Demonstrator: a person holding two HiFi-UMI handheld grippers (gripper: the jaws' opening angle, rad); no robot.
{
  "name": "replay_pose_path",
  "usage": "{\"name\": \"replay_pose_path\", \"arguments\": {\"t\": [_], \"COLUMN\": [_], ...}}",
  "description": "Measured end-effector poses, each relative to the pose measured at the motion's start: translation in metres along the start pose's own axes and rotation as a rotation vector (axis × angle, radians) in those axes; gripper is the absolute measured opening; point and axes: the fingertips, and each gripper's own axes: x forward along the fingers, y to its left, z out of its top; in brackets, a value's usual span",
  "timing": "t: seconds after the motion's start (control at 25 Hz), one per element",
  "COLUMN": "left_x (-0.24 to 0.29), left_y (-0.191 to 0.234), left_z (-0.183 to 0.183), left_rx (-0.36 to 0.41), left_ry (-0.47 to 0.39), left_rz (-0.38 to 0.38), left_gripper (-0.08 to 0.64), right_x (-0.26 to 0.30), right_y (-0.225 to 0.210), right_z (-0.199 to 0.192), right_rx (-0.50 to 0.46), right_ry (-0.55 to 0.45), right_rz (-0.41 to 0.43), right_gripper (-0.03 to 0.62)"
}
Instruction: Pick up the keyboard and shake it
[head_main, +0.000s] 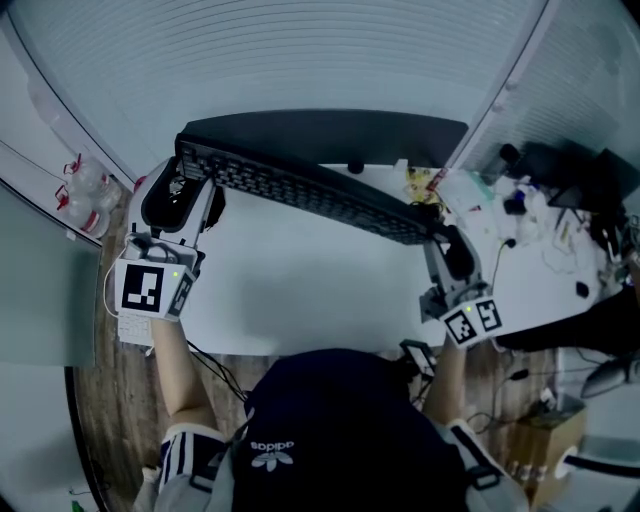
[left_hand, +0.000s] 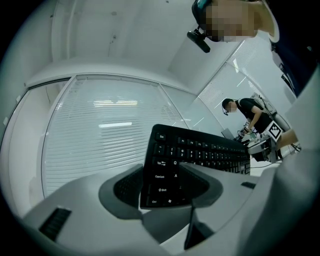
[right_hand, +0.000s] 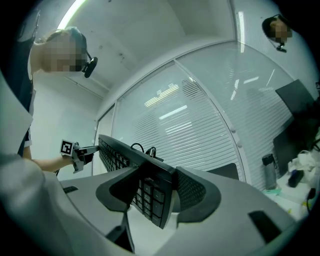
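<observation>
Navy garment (head_main: 330, 430) with a white trefoil logo, dark sleeve (head_main: 188, 452) with white stripes, left gripper (head_main: 184, 172) and right gripper (head_main: 441, 232) pale grey with black ribbed jaws, each with a white cube (head_main: 150, 288) bearing black square markers.

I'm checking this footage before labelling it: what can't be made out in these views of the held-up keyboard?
Ends of the keyboard: head view, covered by the left claw and right claw.
Key legends: head view, too small; right gripper view, keys seen almost edge-on.
Near edge of the table: head view, hidden by the person's cap.
Clutter on the side desk: head view, too small to name.
</observation>
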Motion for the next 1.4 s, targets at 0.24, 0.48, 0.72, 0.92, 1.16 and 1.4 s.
{"name": "replay_pose_path", "arguments": {"t": [0.24,0.48,0.72,0.92,1.16,1.4], "left_x": [0.004,-0.001,-0.004,-0.001,-0.002,-0.010], "left_y": [0.005,0.002,0.002,0.002,0.003,0.002], "left_z": [-0.007,-0.003,-0.013,-0.018,-0.011,-0.006], "left_rx": [0.019,-0.030,-0.055,-0.051,-0.060,-0.066], "left_ry": [0.020,-0.015,-0.001,0.012,-0.016,-0.034], "left_rz": [-0.011,-0.041,-0.041,-0.042,-0.040,-0.033], "left_gripper": [0.224,0.224,0.222,0.222,0.222,0.222], "right_x": [0.004,-0.005,-0.004,-0.004,-0.002,-0.004], "right_y": [0.002,0.003,0.004,0.000,0.001,0.003], "right_z": [0.004,0.001,0.000,0.001,0.006,0.002], "right_rx": [0.029,0.041,0.021,0.038,0.029,0.033], "right_ry": [-0.022,-0.003,0.010,-0.012,-0.032,-0.028], "right_rz": [0.017,0.018,0.016,0.012,0.007,0.008], "right_gripper": [0.224,0.221,0.218,0.218,0.218,0.218]}}
